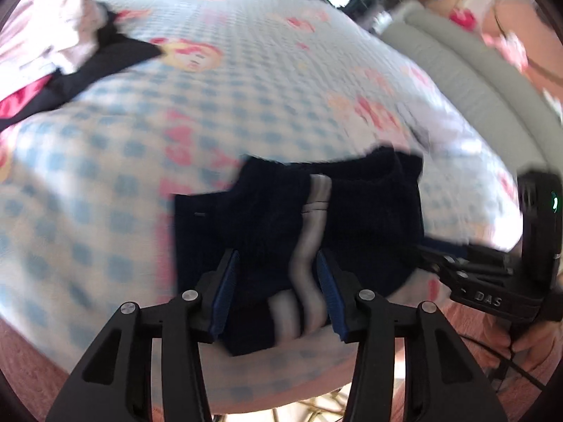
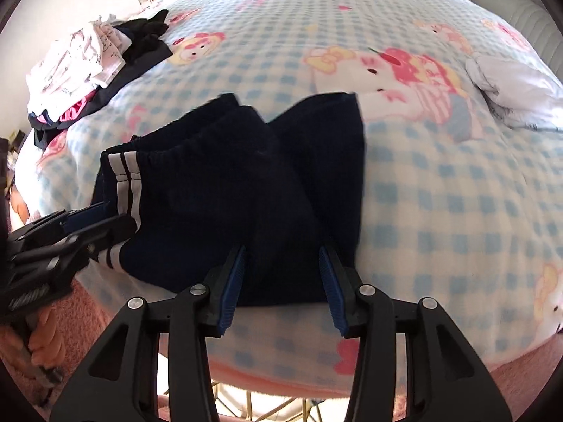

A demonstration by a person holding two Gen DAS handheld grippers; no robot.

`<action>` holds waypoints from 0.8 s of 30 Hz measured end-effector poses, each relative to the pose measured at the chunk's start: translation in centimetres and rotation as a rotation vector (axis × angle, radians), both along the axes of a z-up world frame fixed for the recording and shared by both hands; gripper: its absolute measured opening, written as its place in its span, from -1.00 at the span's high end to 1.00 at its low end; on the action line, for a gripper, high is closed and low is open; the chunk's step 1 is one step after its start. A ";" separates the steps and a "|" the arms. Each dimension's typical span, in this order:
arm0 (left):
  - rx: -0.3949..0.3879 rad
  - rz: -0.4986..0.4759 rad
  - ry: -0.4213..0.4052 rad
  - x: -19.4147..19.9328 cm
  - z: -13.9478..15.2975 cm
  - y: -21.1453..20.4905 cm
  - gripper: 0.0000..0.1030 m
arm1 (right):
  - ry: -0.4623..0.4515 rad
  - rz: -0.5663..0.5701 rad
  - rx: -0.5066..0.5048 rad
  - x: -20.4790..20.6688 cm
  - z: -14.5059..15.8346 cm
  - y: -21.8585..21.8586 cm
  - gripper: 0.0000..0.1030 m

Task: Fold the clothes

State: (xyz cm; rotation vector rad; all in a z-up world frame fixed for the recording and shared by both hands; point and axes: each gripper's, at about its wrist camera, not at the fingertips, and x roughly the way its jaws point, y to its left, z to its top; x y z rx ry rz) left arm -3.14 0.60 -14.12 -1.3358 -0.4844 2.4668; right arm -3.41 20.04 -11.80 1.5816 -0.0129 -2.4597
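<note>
Dark navy shorts [image 1: 369, 218] with white side stripes lie folded on the blue-checked cartoon blanket [image 1: 246, 88], near its front edge. My left gripper [image 1: 278, 256] stands open over the striped side, the fabric lying flat between its blue pads. In the right wrist view the same shorts [image 2: 218, 197] spread out flat. My right gripper [image 2: 282, 251] is open astride their near hem. The left gripper [image 2: 81, 221] shows at the striped left edge there. The right gripper [image 1: 427, 249] reaches in at the shorts' right side.
A pile of clothes [image 2: 77, 56], white, black and pink, sits at the back left of the blanket [image 2: 440, 193]. A white garment [image 2: 517, 88] lies at the right. A grey padded edge [image 1: 457, 70] and a person in a pink-patterned top [image 1: 510, 17] are at the far right.
</note>
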 end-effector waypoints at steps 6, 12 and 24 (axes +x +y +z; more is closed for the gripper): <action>0.078 -0.006 0.067 1.5 1.0 -0.6 -0.09 | 0.072 -0.025 -0.003 1.7 2.3 1.3 0.09; -0.111 0.019 -0.079 0.4 -1.1 1.0 -0.05 | 0.046 -0.044 -0.020 1.1 1.1 0.1 0.09; -0.122 0.119 -0.084 0.4 -0.3 -0.5 -0.09 | 0.033 -0.134 -0.166 1.7 0.3 2.6 0.00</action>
